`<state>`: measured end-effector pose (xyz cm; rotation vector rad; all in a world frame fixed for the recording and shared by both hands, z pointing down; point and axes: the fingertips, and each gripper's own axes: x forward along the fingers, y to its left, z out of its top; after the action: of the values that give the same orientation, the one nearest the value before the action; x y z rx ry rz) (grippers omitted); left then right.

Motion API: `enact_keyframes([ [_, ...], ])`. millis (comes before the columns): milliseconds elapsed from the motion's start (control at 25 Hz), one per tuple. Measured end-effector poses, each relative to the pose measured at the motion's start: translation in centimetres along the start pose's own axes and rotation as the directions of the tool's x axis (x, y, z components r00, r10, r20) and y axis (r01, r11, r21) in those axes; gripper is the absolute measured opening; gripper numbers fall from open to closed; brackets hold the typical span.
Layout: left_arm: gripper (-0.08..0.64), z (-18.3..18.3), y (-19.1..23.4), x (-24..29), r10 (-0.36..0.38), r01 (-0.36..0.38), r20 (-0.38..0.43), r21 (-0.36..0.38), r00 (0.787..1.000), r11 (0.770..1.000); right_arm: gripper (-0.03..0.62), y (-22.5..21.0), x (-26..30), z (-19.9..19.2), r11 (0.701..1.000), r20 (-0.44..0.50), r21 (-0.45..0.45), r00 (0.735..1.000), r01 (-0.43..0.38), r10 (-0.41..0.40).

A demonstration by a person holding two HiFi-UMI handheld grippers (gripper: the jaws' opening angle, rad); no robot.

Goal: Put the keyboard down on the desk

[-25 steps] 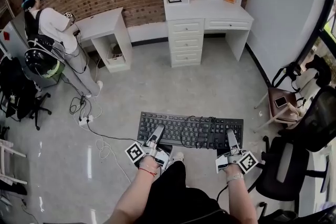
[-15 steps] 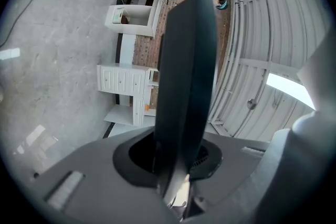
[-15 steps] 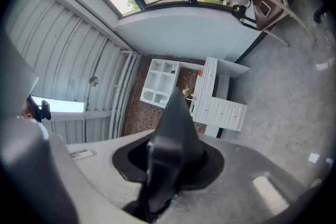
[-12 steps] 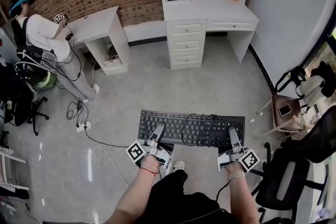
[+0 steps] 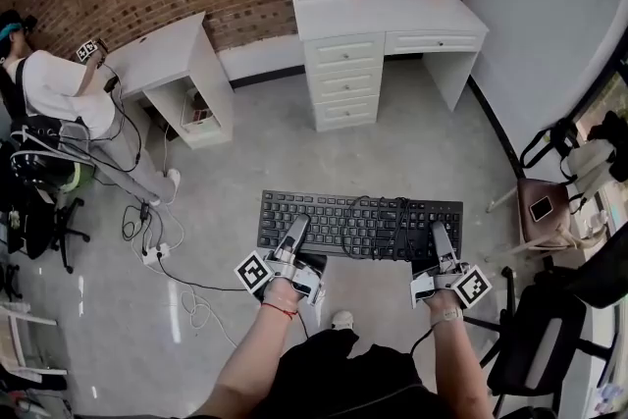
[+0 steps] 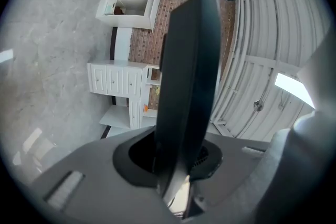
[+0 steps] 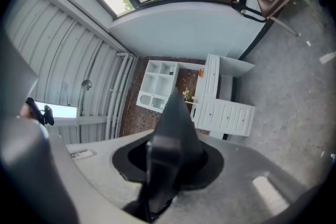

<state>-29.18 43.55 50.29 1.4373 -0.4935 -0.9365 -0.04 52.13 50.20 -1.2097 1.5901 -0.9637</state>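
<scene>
In the lower left-centre, the left gripper (image 5: 293,238) pinches the near edge of the black keyboard (image 5: 324,216), held level above the grey floor (image 5: 412,142). At lower right, the right gripper (image 5: 441,240) clamps the keyboard's other end. The white desk (image 5: 392,10) stands at upper centre, well apart.

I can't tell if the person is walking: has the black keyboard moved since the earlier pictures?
Yes. The keyboard has moved toward the white desk, drawing ahead of the power strip on the floor.

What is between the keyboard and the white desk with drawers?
Nothing but bare grey floor between keyboard and white desk, in the head view.
</scene>
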Motion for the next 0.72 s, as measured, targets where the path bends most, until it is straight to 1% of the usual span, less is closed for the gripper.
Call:
enact_keyframes([
  [200, 0.075, 1.6, 0.5, 2.6, -0.002, 0.002, -0.004, -0.006, 1.0, 1.0, 0.086, -0.9, 2.7, 0.2, 1.0, 0.009, 0.016, 1.0, 0.002, -0.003],
  [400, 0.075, 2.6, 2.0, 3.9, 0.011, -0.01, 0.017, -0.027, 1.0, 1.0, 0.086, -2.0, 4.6, 0.8, 1.0, -0.006, -0.003, 1.0, 0.019, -0.019],
  [560, 0.075, 3.0, 3.1, 5.5, 0.023, -0.022, 0.021, -0.023, 1.0, 0.999, 0.086, -3.0, 6.2, 1.6, 1.0, -0.012, 0.014, 1.0, 0.027, -0.027],
  [720, 0.075, 3.8, 3.6, 8.6, 0.019, -0.018, 0.036, -0.016, 0.999, 1.0, 0.086, -4.4, 9.3, 2.9, 0.999, -0.018, 0.037, 1.0, 0.017, -0.016],
])
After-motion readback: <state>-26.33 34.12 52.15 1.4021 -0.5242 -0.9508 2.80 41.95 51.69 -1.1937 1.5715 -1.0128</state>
